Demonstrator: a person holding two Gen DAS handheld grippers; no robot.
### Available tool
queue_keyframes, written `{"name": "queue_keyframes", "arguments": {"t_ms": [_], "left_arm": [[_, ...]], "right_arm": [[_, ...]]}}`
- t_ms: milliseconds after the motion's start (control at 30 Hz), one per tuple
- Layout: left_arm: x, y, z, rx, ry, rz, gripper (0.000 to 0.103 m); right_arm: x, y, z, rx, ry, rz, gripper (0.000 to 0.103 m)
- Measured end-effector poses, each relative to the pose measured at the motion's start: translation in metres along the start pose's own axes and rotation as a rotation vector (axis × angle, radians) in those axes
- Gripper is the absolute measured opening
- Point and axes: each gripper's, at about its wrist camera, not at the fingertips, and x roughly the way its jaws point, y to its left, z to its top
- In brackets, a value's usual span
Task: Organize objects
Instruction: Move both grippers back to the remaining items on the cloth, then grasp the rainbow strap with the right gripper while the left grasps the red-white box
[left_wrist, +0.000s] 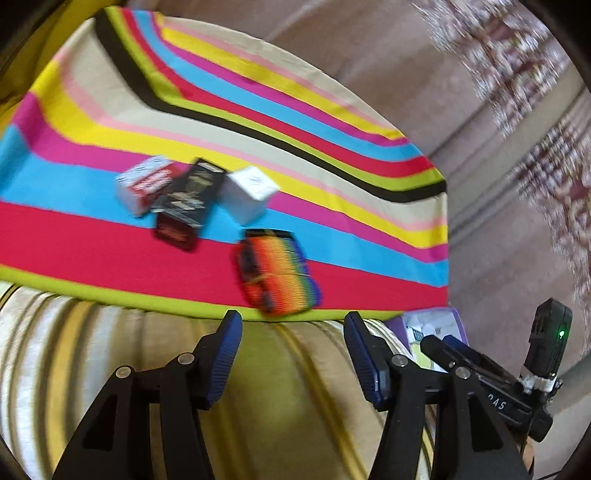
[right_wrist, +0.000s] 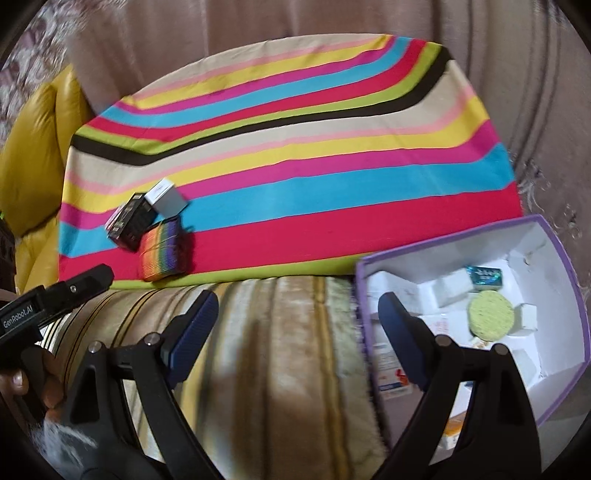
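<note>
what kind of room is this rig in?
Probably a home living room. A yellow leather sofa sits beside a surface under a striped cloth, patterned carpet covers the floor, and small boxes plus an open purple box of odds and ends suggest household tidying.

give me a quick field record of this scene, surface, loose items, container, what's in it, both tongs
surface: striped cloth spread flat
loose items: white box, dark box, red and white box, rainbow pack, clustered together on the cloth
container: purple-edged box, beside the cloth's near corner
contents: round yellow-green sponge, small teal packet, white blocks; more is too blurred to tell
left tongs: open, nothing between them
right tongs: open, nothing between them
</note>
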Motion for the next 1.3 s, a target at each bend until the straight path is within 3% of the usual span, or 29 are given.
{"name": "queue_keyframes", "arguments": {"t_ms": [500,867,1300], "left_arm": [[-0.031,0.066,0.008,-0.121,-0.065,0.137,0.062],[-0.035,0.09,0.025,-0.109,-0.073,0.235,0.064],[0.011,0.093,0.072,0.078,0.052,0.328,0.064]], "right_arm": [[0.048,0.086,0.015,-0.172,0.096,0.076,0.09],[0.085,0.125,0.03,-0.267,0.144,0.096,0.09],[0.121,0.136,0.043,-0.265,0.206,0.095,0.088]]}}
